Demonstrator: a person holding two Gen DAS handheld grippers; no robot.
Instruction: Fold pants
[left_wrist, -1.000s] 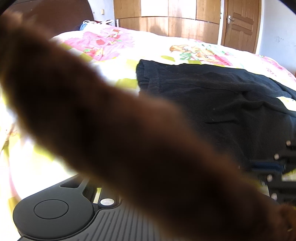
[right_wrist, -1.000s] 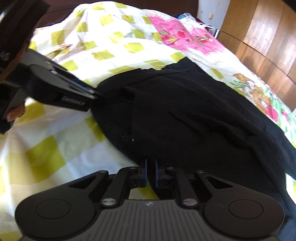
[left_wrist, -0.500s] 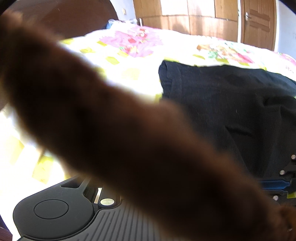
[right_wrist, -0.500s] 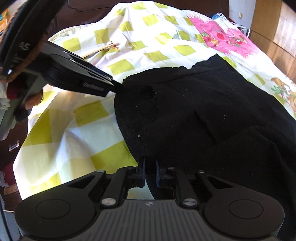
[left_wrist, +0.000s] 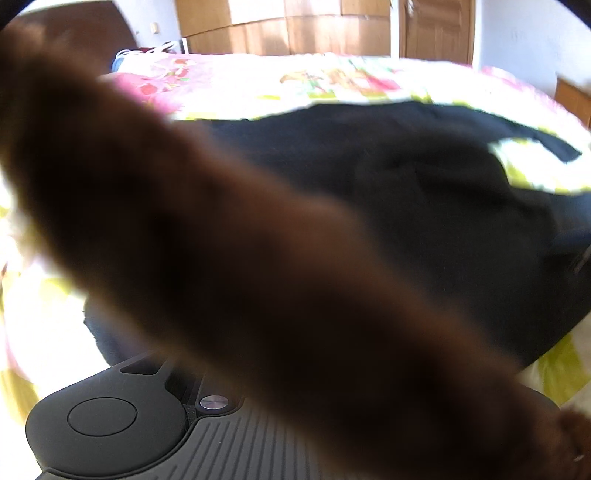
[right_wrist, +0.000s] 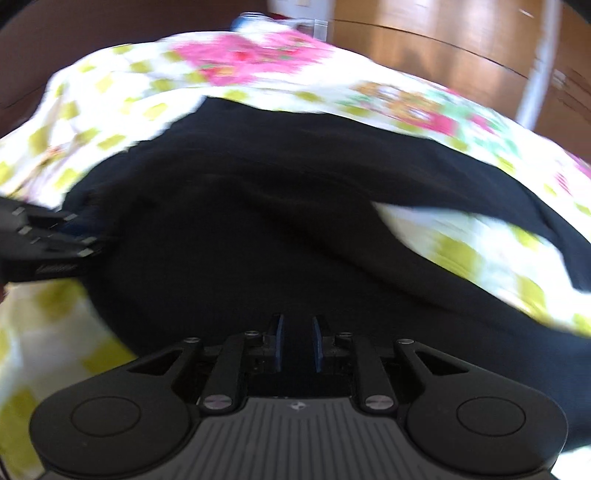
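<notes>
Pants (right_wrist: 258, 221) slid across the bed (right_wrist: 110, 88); soft and floppy, so grab the edges. Left tongs (right_wrist: 86, 236) pinch the edge, right tongs (right_wrist: 297, 343) have just been easing apart, can't tell if cloth's between.

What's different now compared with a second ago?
Both grippers swung the black pants round on the bed sheet, and a patch of sheet now shows through a gap in the cloth. The right hand-held gripper has just been opening its jaws, with dark cloth in the gap. Unchanged: the left hand-held gripper still holds the pants' edge, and a blurred brown shape still blocks its camera.
</notes>
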